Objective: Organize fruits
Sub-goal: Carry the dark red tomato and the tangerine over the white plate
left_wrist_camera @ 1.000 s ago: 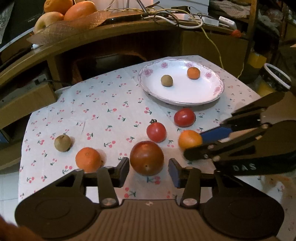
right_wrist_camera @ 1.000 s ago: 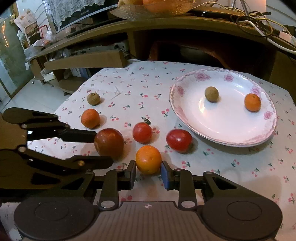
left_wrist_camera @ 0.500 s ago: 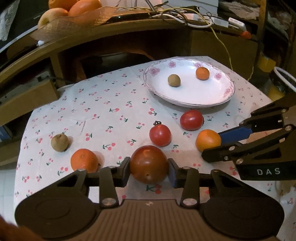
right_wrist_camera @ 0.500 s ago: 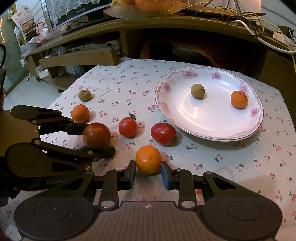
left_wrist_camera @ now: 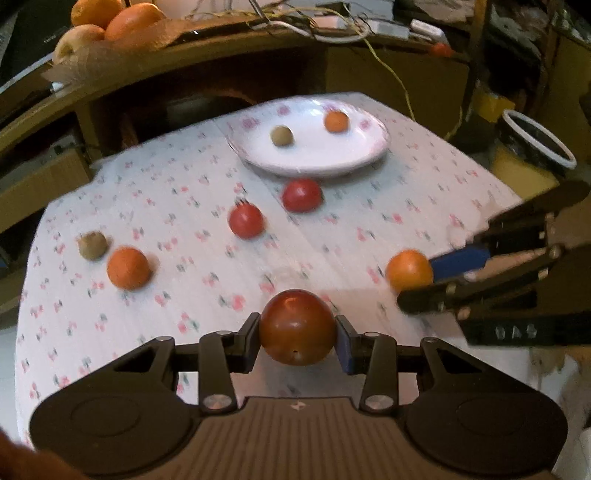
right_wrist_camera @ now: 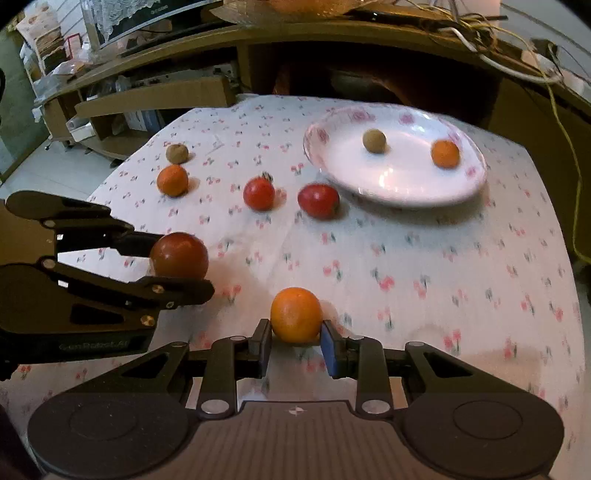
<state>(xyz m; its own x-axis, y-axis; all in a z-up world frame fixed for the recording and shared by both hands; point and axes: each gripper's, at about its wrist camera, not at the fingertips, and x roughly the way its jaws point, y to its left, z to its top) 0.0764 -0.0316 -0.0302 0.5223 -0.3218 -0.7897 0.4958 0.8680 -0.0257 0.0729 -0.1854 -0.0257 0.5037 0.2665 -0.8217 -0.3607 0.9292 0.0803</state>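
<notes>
My left gripper is shut on a big dark red fruit and holds it above the cherry-print cloth; it shows in the right wrist view too. My right gripper is shut on an orange, also lifted; it also shows in the left wrist view. A white flowered plate at the far right holds a small brown fruit and a small orange. Two red tomatoes, another orange and a brown fruit lie on the cloth.
A curved wooden shelf behind the table carries a tray of oranges and an apple and several cables. The table edge drops off at the left and right. A round bin stands at the right.
Both grippers have closed on their fruits and lifted them off the cloth, pulling back from the plate. The other fruits have not moved.
</notes>
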